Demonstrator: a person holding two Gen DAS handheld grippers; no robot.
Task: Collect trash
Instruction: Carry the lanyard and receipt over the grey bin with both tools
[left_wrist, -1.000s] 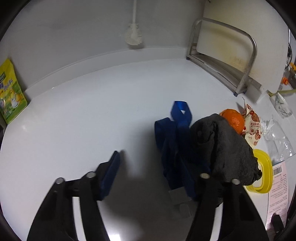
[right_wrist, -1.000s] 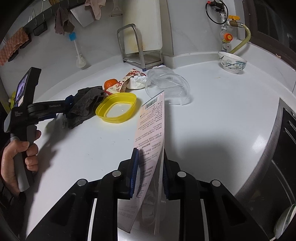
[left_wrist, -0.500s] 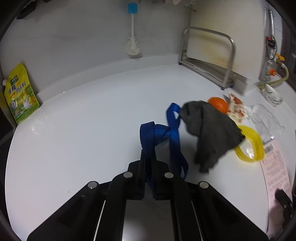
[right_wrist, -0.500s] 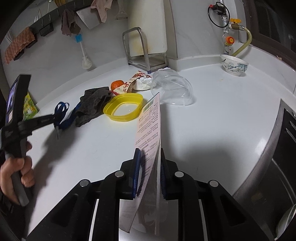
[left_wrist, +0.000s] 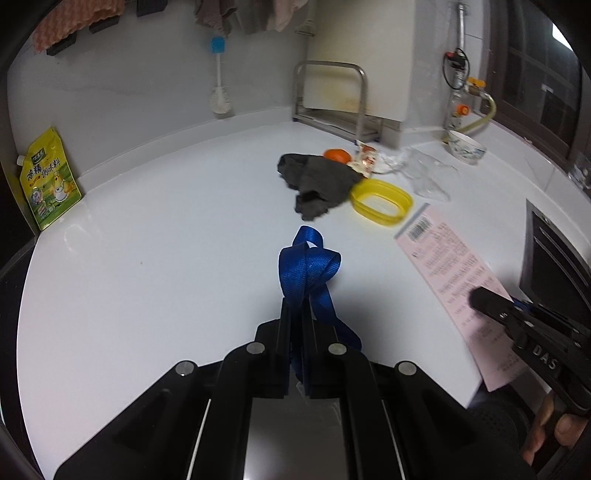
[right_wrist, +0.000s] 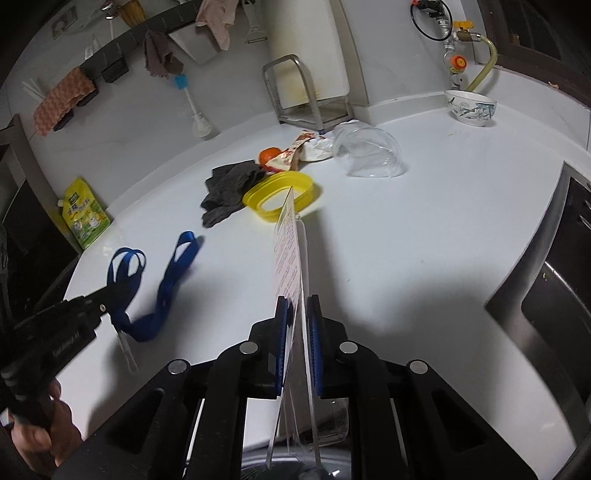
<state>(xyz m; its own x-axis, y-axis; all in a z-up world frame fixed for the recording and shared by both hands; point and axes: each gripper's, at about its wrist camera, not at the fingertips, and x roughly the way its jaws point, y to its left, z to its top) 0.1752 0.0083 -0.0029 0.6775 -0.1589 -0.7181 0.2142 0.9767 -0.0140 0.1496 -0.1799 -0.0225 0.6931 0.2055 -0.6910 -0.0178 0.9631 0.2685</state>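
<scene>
My left gripper (left_wrist: 297, 314) is shut on a blue lanyard strap (left_wrist: 308, 269) and holds it above the white counter; the strap also shows in the right wrist view (right_wrist: 162, 291), hanging from the left gripper (right_wrist: 110, 295). My right gripper (right_wrist: 297, 306) is shut on a pink printed paper slip (right_wrist: 290, 251) held edge-on; the slip shows flat in the left wrist view (left_wrist: 454, 273). Still on the counter are a dark grey rag (left_wrist: 317, 181), a yellow plastic lid (left_wrist: 380, 203), an orange (left_wrist: 337, 155), a snack wrapper (left_wrist: 365, 162) and a clear plastic dome (right_wrist: 367, 151).
A metal rack with a white board (left_wrist: 332, 107) stands at the back. A patterned bowl (right_wrist: 470, 108) sits at the back right by the gas valve. A yellow-green pouch (left_wrist: 46, 177) leans on the left wall. A dark oven front (right_wrist: 554, 295) bounds the right side.
My left gripper shut on the blue strap and pulled it back, out from under the grey rag, which stayed on the counter. My right gripper kept hold of the slip and drew back.
</scene>
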